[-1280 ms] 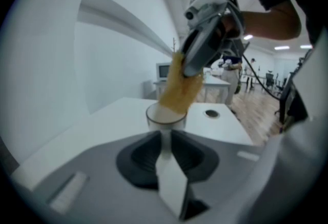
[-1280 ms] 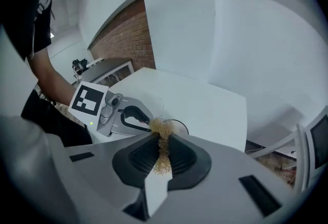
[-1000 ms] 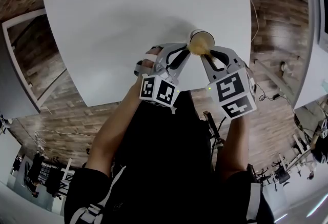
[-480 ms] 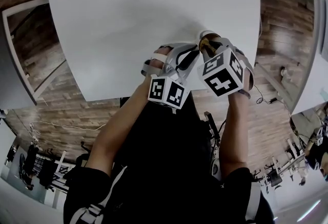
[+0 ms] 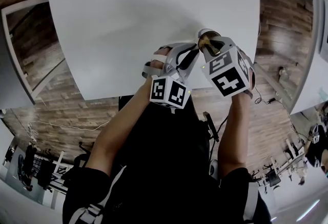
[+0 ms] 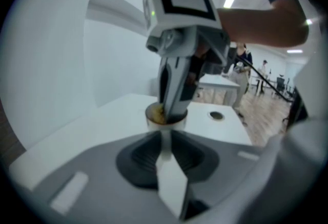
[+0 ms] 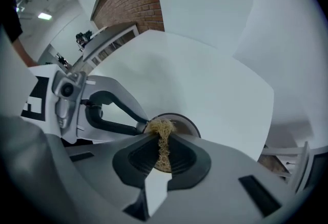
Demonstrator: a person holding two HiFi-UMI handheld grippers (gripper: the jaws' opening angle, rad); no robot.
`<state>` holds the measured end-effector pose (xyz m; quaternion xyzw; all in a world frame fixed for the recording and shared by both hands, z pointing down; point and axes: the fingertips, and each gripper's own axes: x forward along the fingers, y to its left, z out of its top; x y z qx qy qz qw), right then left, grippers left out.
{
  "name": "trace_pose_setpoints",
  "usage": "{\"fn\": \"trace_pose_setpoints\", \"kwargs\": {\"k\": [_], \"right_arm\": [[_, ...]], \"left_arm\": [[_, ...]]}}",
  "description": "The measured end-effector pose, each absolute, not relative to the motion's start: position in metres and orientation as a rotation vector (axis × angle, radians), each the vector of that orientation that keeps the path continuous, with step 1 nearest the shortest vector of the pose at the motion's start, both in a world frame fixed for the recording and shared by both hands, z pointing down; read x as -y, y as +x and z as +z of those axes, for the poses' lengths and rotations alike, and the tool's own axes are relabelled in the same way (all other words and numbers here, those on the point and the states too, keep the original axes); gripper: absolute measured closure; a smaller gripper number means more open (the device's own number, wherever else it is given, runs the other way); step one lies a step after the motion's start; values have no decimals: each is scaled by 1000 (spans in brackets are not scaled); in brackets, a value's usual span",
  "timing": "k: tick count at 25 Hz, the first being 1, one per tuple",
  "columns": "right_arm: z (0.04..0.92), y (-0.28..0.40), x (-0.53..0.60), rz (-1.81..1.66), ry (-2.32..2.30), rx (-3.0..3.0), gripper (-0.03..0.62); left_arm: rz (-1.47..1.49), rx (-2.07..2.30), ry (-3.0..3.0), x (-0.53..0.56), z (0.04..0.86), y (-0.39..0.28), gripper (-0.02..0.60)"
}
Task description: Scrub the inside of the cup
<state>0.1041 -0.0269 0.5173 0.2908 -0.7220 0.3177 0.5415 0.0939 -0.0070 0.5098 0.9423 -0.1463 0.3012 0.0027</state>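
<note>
So the cup [image 5: 206,38] is near the person's edge of the white surface [image 5: 143,7]. It's upright with its mouth facing up, and it looks like it's standing on the surface rather than lifted, though I can't be totally sure.

The left gripper [image 5: 195,49] comes in from the side, and its jaws are pinched onto the cup's near wall right at the rim, holding it steady.

The right gripper [image 5: 210,43] is above the cup, pointing down almost along its long axis. Its jaws are clenched on a tuft of tan fibrous scrubber [image 7: 163,141]. In the right gripper view the scrubber hangs over the opening, with the dark rim showing just behind it. In the left gripper view the right jaws dip into the mouth.

Basically the working end is already lined up inside the rim, so the next bit is my guess: push down and twist along that vertical axis. The risk I'd watch is the cup tipping, since the left grip only has one side of the wall.
</note>
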Motion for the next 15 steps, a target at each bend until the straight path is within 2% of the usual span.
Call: {"fn": "trace_pose_setpoints", "kwargs": {"k": [6, 15], "right_arm": [[473, 103, 18, 802, 715, 1802, 565], [522, 104, 30, 797, 826, 1691, 565]], "left_arm": [[935, 467, 2922, 5, 509, 92, 515], [964, 499, 2899, 2, 509, 92, 515]]}}
